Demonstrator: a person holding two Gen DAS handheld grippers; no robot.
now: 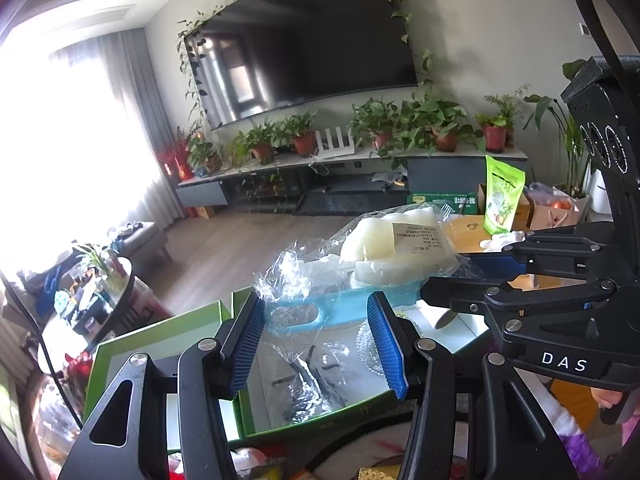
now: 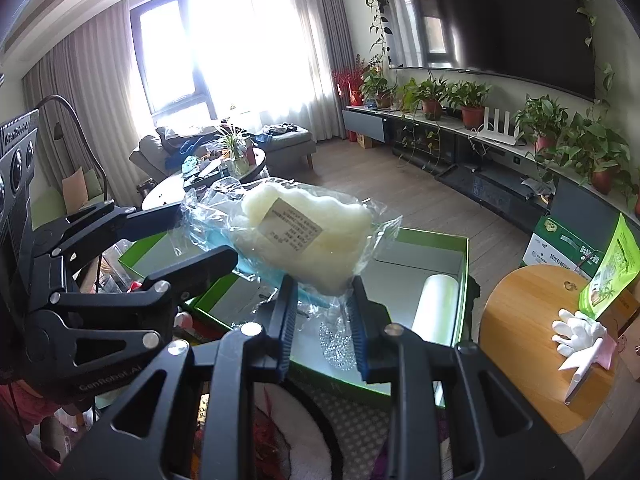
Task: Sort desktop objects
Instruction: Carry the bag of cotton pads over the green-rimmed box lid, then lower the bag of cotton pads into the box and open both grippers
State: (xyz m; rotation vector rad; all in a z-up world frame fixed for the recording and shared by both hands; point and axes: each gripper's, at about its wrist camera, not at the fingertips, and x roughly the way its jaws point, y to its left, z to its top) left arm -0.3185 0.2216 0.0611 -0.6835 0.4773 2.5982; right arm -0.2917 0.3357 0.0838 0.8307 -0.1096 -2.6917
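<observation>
Pinching the bagged sponge [image 2: 308,240], the right tool [image 2: 324,312] grips it; the left tool [image 1: 316,344] (fingers parted) shows a blue handle [image 1: 296,316].

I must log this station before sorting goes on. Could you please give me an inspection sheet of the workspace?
Surface: open green box below both grippers; round wooden table beside it.
Job's things: clear bag with white foam pieces, held in the air above the box.
Clutter: white roll and glittery clear piece in the box; white hand model and green pouch at the table.
Grippers: right gripper appears closed on the bag; left gripper open, bag end between its fingers.
Cables: black cable behind the left gripper.
Surroundings: wall television, potted plants, sofa.
</observation>
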